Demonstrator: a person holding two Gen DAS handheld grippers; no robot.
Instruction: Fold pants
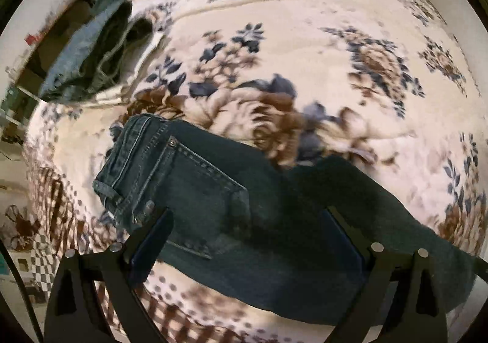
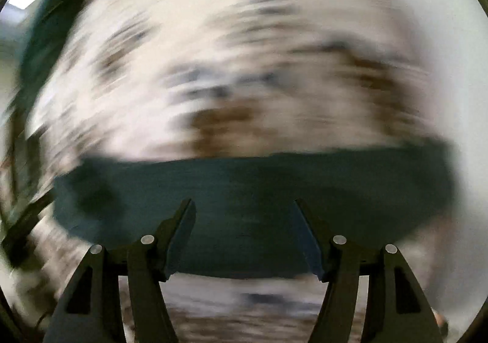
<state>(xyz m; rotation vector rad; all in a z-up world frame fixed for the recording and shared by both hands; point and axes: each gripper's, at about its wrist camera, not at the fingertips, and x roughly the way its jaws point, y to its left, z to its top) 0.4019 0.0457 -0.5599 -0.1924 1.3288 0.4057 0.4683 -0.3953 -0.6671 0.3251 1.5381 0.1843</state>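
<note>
The dark blue jeans (image 1: 231, 199) lie flat on the floral blanket (image 1: 305, 47) covering the bed, folded into a long band with the waistband and a back pocket (image 1: 198, 181) facing up. My left claw (image 1: 247, 218) hangs just above the jeans, beside that pocket, its jaws spread wide with nothing between them. My right claw (image 2: 244, 209) is over the same band of jeans (image 2: 244, 190), farther from the pocket; its jaws stand apart too and no cloth is pinched in them. That view is heavily smeared, so I cannot read the fabric edges there.

Beyond the jeans' waistband end, a heap of other clothes (image 1: 100, 47) sits at the blanket's edge, well apart from the jeans.

I judge the lengthwise fold done and a crosswise fold still owed. The risks from here:
- With both claws empty, the soft blanket may let the layers relax and slide out of line.
- If I come down blind on the blurred side, I may catch only the top layer, or grab blanket along with denim, and drag the fold open.
- Gripping unevenly at the two ends would skew the next fold.
</note>
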